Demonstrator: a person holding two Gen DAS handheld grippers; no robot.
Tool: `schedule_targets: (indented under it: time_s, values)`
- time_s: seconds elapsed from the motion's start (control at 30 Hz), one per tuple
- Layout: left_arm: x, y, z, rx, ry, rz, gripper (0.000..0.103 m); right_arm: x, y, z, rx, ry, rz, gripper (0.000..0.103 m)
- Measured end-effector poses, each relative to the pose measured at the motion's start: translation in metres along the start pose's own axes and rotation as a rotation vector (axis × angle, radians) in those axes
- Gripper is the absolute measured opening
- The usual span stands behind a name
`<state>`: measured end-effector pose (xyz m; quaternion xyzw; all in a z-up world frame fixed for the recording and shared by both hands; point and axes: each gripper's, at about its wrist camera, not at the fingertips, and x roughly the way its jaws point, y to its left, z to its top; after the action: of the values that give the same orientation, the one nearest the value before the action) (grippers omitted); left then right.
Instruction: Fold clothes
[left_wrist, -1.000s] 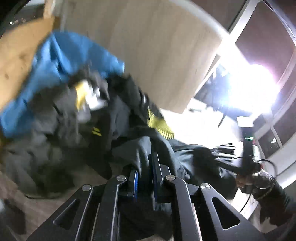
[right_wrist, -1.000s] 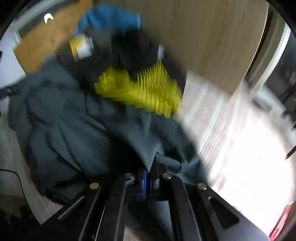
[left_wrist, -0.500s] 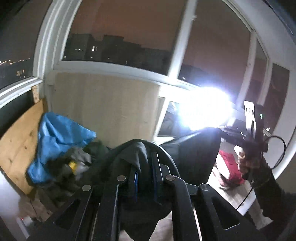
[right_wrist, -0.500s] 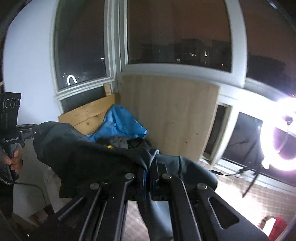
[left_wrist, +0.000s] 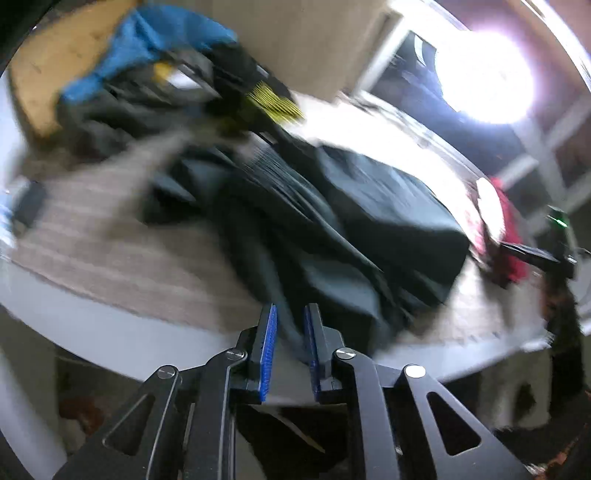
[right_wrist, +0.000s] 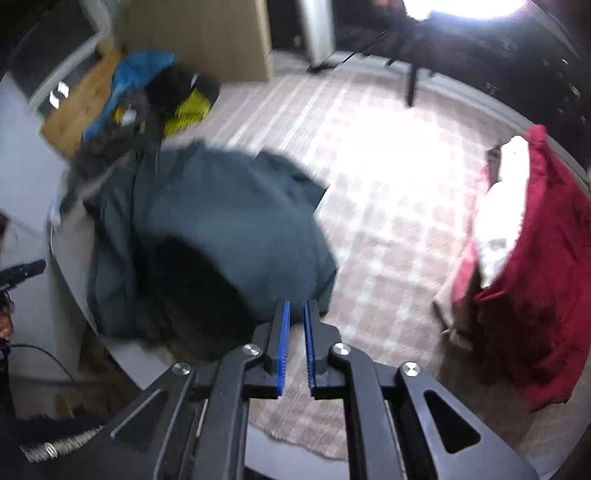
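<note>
A dark teal-grey garment (left_wrist: 369, 221) lies bunched on the table's checked cloth (right_wrist: 388, 184). My left gripper (left_wrist: 290, 321) hangs at the garment's near edge with its jaws opening. A strip of the dark fabric still sits between the blue pads (left_wrist: 267, 339), and a gap shows beside it. In the right wrist view the same garment (right_wrist: 229, 221) spreads out left of my right gripper (right_wrist: 295, 314). The right jaws are opening too, and only the checked cloth shows between them. Both views are blurred by motion.
A heap of clothes (right_wrist: 159, 99), blue, black and yellow, sits at the far left by a wooden board (right_wrist: 207, 33). A red garment (right_wrist: 535, 277) with something white on it lies at the right. The table's white rim (left_wrist: 110, 325) is close below. A bright lamp (left_wrist: 484, 74) glares.
Half a second ago both grippers held the dark garment stretched up in the air. Now it lies on the table, both cameras look down, and both pairs of jaws have parted.
</note>
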<state>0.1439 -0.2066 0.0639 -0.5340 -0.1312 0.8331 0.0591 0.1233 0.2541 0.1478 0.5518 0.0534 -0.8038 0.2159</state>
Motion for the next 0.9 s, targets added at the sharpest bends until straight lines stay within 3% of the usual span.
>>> schedule_targets:
  time_s: [0.07, 0.1, 0.2, 0.27, 0.4, 0.47, 0.5, 0.57, 0.6, 0.63, 0.7, 0.9]
  values:
    - [0.003, 0.011, 0.015, -0.005, -0.035, 0.037, 0.053, -0.005, 0.008, 0.013, -0.012, -0.058, 0.002, 0.033]
    - [0.007, 0.015, 0.022, -0.001, -0.045, 0.046, 0.059, -0.005, 0.018, 0.024, -0.027, -0.089, 0.024, 0.042]
    - [0.04, 0.025, 0.045, 0.05, -0.031, 0.014, 0.063, 0.011, 0.056, 0.057, -0.099, -0.153, 0.123, 0.06]
    - [0.06, 0.026, 0.057, 0.078, -0.014, 0.018, 0.063, 0.041, 0.094, 0.085, -0.167, -0.161, 0.16, 0.061]
    - [0.095, 0.032, 0.076, 0.12, 0.024, -0.009, 0.052, 0.124, 0.166, 0.14, -0.276, -0.061, 0.218, 0.061]
    - [0.102, 0.03, 0.081, 0.177, 0.024, -0.025, 0.032, 0.156, 0.192, 0.152, -0.33, 0.005, 0.242, 0.061]
    - [0.105, 0.029, 0.082, 0.201, 0.029, -0.034, 0.031, 0.173, 0.205, 0.154, -0.363, 0.037, 0.241, 0.061]
    - [0.11, 0.032, 0.082, 0.212, 0.058, -0.055, 0.016, 0.198, 0.22, 0.148, -0.42, 0.099, 0.223, 0.06]
    - [0.106, 0.033, 0.079, 0.215, 0.056, -0.075, 0.009, 0.203, 0.224, 0.144, -0.448, 0.12, 0.211, 0.048]
    - [0.101, 0.035, 0.077, 0.218, 0.051, -0.095, 0.006, 0.203, 0.226, 0.138, -0.471, 0.129, 0.199, 0.006]
    - [0.088, 0.037, 0.069, 0.231, 0.037, -0.131, 0.005, 0.199, 0.226, 0.127, -0.501, 0.137, 0.186, 0.003]
    - [0.055, 0.034, 0.048, 0.317, 0.027, -0.132, 0.005, 0.12, 0.18, 0.097, -0.377, 0.041, 0.224, 0.002]
